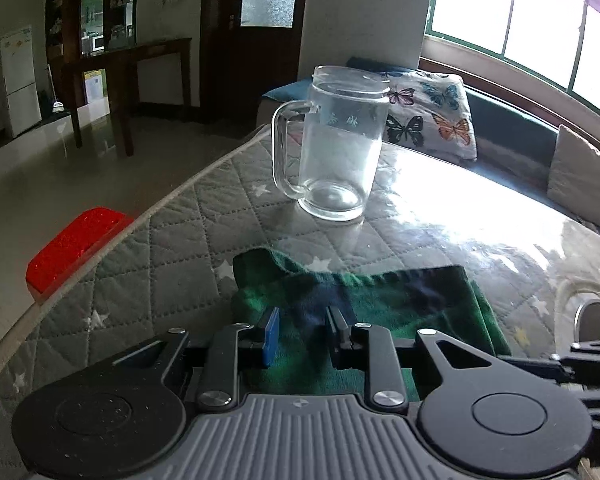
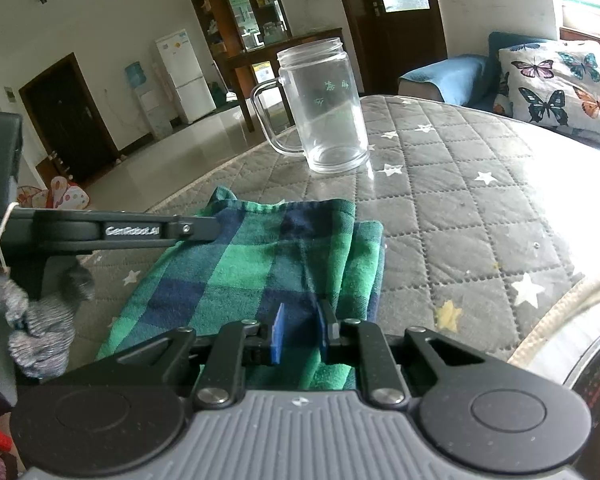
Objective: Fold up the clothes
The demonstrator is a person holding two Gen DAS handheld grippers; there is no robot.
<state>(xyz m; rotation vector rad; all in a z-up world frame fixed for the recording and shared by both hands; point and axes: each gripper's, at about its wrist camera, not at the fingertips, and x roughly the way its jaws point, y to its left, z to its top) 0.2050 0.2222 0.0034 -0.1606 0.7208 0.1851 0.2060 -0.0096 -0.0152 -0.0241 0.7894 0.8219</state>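
A green and navy plaid cloth (image 1: 400, 300) lies folded into a flat rectangle on the grey quilted table cover (image 1: 160, 248). In the left wrist view my left gripper (image 1: 302, 328) stands open over the cloth's near left part, with only the fabric showing in the gap. In the right wrist view the cloth (image 2: 252, 264) has stacked layers along its right edge. My right gripper (image 2: 301, 328) is open just above its near edge. The left gripper (image 2: 214, 227) comes in from the left, seen side-on over the cloth's far left corner, with a gloved hand (image 2: 40, 320) behind it.
A clear glass mug (image 1: 340, 148) (image 2: 324, 108) with a handle stands just beyond the cloth. A round metal-rimmed object (image 2: 580, 340) sits at the table's near right. A red stool (image 1: 72, 248) is off the left edge. A sofa with a butterfly pillow (image 1: 432, 116) lies behind.
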